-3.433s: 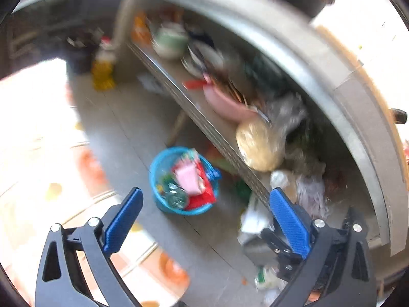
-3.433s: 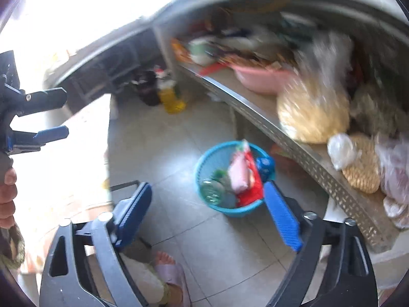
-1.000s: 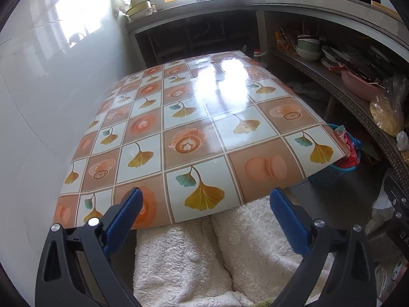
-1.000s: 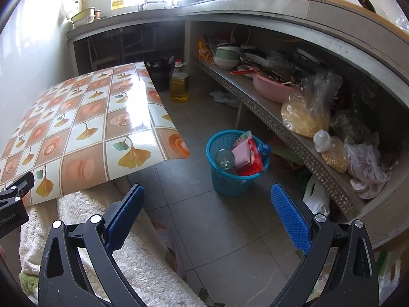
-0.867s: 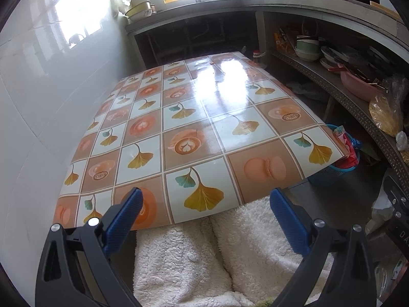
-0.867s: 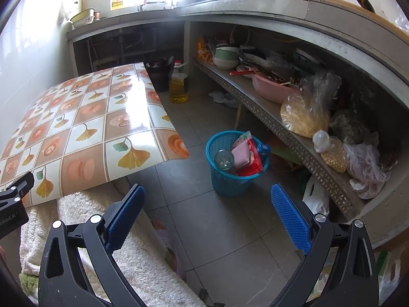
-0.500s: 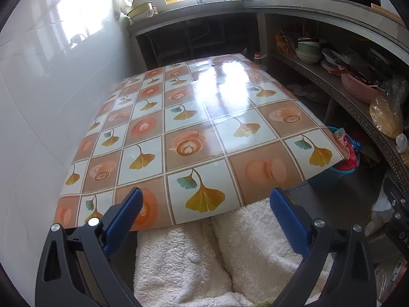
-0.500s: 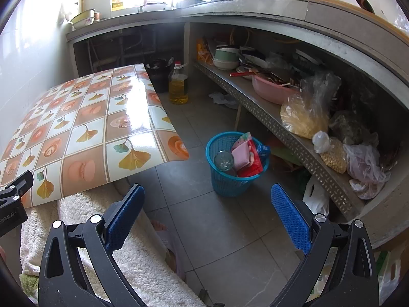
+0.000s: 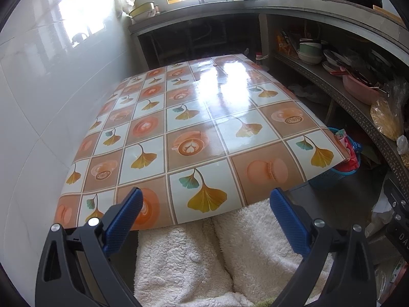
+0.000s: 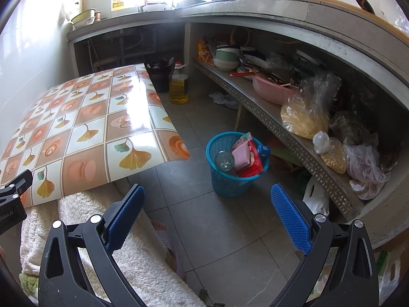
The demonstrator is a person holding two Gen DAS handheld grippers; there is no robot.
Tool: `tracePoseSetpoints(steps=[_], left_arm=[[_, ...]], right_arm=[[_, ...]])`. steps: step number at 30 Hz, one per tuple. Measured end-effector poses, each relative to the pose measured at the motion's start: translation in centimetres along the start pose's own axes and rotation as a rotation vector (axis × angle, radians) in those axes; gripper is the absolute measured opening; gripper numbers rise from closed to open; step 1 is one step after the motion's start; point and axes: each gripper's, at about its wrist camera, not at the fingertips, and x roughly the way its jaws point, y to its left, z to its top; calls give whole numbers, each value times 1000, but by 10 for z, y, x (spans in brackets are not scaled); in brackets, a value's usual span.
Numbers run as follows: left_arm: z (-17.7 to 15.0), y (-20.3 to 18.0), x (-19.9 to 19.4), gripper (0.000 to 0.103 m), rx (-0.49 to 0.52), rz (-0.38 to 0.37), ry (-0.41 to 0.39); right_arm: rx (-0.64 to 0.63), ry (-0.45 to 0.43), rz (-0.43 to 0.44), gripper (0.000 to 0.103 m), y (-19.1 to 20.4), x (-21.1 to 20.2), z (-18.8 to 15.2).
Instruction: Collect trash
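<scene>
Now both held apart, gripping nothing: left claw (image 9: 203,204) with blue pads spread over the near edge of a glossy worktop (image 9: 204,117) patterned with orange and white ginkgo-leaf squares, fluffy white fabric (image 9: 204,255) directly beneath. Right claw (image 10: 205,202) likewise released above grey floor tiles (image 10: 225,225). Just ahead of the right claw, slightly right: round blue plastic mesh basket (image 10: 225,181) on the floor, filled with a clear glass jar (image 10: 224,160), pink packet (image 10: 241,154) and red wrapper (image 10: 254,163).

I see free floor (image 10: 217,225) before the blue basket (image 10: 230,181); table (image 10: 76,133) left, shelf (image 10: 294,140) right.
</scene>
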Motion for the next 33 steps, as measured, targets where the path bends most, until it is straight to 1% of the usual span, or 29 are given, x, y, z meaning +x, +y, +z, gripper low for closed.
tracePoseSetpoints(steps=[33], left_arm=[[-1, 2, 0, 97, -6, 0, 0]], right_arm=[[-4, -6, 0, 95, 0, -2, 2]])
